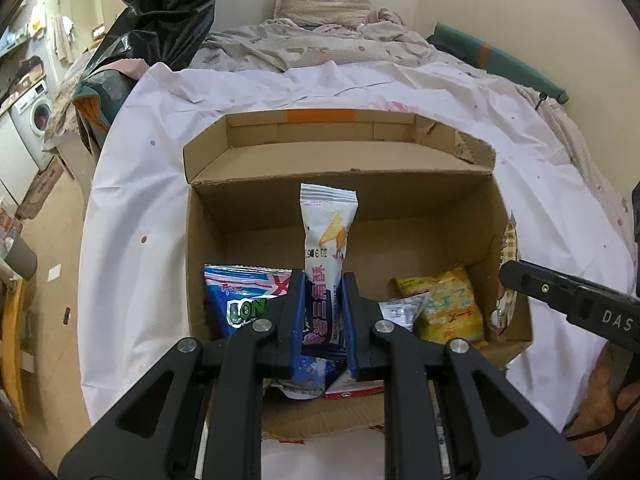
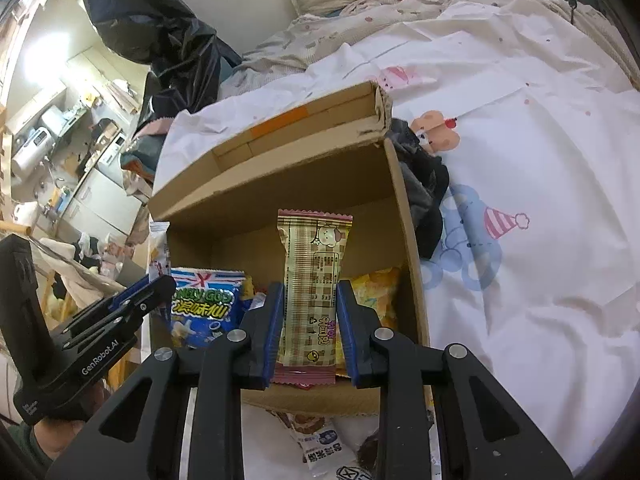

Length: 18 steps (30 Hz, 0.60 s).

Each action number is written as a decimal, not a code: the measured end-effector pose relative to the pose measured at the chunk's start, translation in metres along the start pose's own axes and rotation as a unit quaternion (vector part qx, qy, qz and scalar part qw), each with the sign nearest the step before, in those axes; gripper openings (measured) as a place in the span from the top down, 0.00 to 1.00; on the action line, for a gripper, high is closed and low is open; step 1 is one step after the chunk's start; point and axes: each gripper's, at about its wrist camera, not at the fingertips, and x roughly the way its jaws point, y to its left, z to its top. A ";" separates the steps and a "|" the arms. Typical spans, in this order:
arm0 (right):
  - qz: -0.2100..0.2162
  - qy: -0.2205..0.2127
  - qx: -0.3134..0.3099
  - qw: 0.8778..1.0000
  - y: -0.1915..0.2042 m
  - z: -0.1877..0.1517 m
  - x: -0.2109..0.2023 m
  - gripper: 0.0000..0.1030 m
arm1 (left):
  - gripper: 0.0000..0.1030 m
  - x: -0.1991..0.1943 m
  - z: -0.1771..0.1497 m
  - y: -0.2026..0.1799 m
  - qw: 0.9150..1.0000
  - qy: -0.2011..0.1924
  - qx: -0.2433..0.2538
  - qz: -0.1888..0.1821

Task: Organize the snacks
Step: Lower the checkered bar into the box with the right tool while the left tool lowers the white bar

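Box (image 1: pixel 400 240) is matt, rough cardboard w/ torn edge; snack packets (image 1: pixel 326 240) glossy plastic film; bedsheet (image 2: pixel 520 160) soft creased cloth.

A bed is covered by a white sheet (image 1: pixel 132 168) with small coloured dots and, in the right wrist view, printed cartoon figures (image 2: pixel 472 240). A rumpled beige quilt (image 1: pixel 288 46) lies at the far end, with a pillow (image 1: pixel 324 0) against the wall behind it. A black plastic bag (image 1: pixel 160 12) stands at the bed's left side. A dark green rolled mat (image 1: pixel 500 60) runs along the right wall. A dark garment (image 2: pixel 424 196) lies on the sheet. Beyond the bed, left, a washing machine (image 1: pixel 34 116) stands against the wall, and a cluttered counter with appliances (image 2: pixel 60 136) is visible.
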 end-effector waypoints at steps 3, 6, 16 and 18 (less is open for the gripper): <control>-0.006 0.014 0.000 1.000 0.001 -0.001 0.009 0.73 | 0.86 0.004 0.000 0.001 1.000 0.007 -0.003 -0.009; -0.009 0.024 0.001 1.000 0.002 -0.002 0.015 0.73 | 0.86 0.003 0.002 0.000 1.000 0.005 -0.003 -0.014; -0.016 0.036 -0.005 0.999 0.004 -0.007 0.021 0.73 | 0.86 0.006 0.003 0.005 1.000 0.011 -0.013 -0.017; -0.014 0.038 -0.003 0.999 0.004 -0.007 0.022 0.73 | 0.86 0.006 0.003 0.006 1.000 0.011 -0.016 -0.017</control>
